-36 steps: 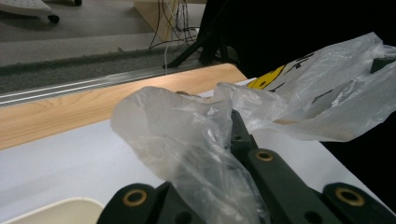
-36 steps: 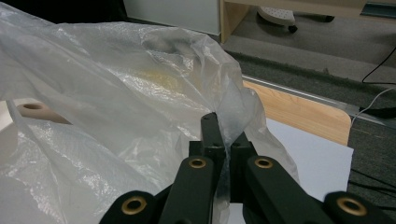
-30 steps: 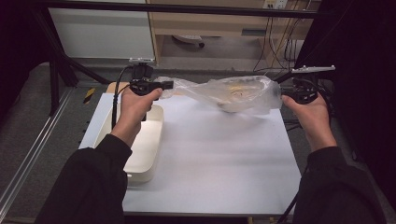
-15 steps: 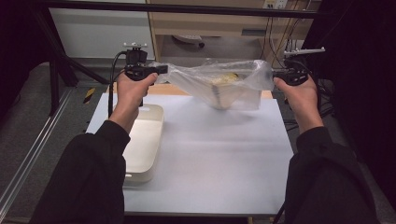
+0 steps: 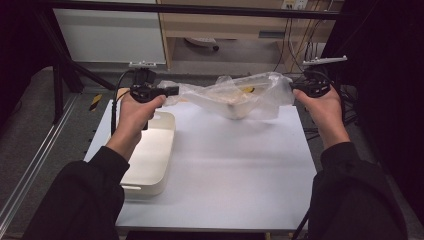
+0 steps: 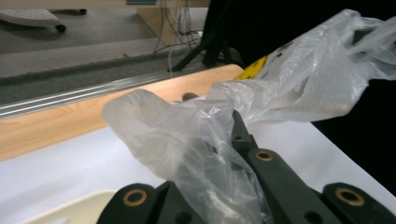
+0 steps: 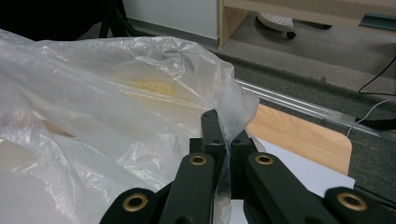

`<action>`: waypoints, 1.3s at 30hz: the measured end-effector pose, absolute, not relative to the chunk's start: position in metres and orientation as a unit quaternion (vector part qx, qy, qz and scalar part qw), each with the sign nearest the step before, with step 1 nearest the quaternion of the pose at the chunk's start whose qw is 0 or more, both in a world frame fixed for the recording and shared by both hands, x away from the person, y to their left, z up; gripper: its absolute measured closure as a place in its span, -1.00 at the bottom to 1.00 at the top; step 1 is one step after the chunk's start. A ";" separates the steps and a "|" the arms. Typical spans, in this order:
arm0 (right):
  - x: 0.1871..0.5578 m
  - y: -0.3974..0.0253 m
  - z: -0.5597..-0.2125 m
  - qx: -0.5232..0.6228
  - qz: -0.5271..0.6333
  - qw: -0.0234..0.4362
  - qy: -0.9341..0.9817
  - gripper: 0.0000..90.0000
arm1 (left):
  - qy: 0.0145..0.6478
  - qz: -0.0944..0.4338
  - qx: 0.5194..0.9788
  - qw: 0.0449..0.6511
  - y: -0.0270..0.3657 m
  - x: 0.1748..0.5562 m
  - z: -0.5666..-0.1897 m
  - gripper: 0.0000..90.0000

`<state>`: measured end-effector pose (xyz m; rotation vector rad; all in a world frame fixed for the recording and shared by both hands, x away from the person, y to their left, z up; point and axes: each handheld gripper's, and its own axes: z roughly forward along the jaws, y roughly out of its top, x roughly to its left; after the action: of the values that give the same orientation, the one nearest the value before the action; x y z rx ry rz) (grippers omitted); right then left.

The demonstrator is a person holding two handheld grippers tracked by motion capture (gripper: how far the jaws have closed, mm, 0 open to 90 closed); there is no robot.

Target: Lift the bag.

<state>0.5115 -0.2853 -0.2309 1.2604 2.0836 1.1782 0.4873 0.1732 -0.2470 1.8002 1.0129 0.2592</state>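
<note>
Upper middle of frame, plastic bag (image 5: 235, 92): stretched above the table (image 5: 225, 170), long axis left to right.
Left claw (image 5: 172, 91): clamped on bag's left end.
Right claw (image 5: 294, 86): clamped on bag's right end.

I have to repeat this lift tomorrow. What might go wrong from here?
The bag hangs above the table, held only by thin film in the left tool and right tool. The film may slip or tear. The white dish sagging inside could then drop.
</note>
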 end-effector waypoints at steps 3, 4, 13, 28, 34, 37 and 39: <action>0.505 -0.289 -0.239 0.453 0.424 0.211 0.755 1.00 | 0.412 0.092 0.754 0.504 0.172 0.475 -0.257 1.00; 0.503 -0.290 -0.241 0.453 0.424 0.210 0.756 1.00 | 0.409 0.085 0.757 0.502 0.172 0.471 -0.260 1.00; 0.480 -0.296 -0.269 0.448 0.411 0.192 0.771 1.00 | 0.386 0.049 0.772 0.502 0.169 0.432 -0.288 1.00; 0.439 -0.298 -0.311 0.445 0.412 0.178 0.775 1.00 | 0.379 0.020 0.774 0.506 0.163 0.391 -0.331 1.00; 0.426 -0.295 -0.329 0.445 0.414 0.175 0.775 1.00 | 0.377 0.007 0.775 0.507 0.158 0.375 -0.351 1.00; 0.418 -0.293 -0.337 0.446 0.421 0.168 0.772 1.00 | 0.375 0.005 0.777 0.506 0.155 0.367 -0.358 1.00; 0.413 -0.292 -0.342 0.446 0.423 0.167 0.771 1.00 | 0.373 0.004 0.779 0.504 0.154 0.363 -0.363 1.00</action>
<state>0.4133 -0.2920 -0.3424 1.2700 2.1929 1.2047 0.3631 0.1536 -0.3627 1.8799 0.9017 0.0106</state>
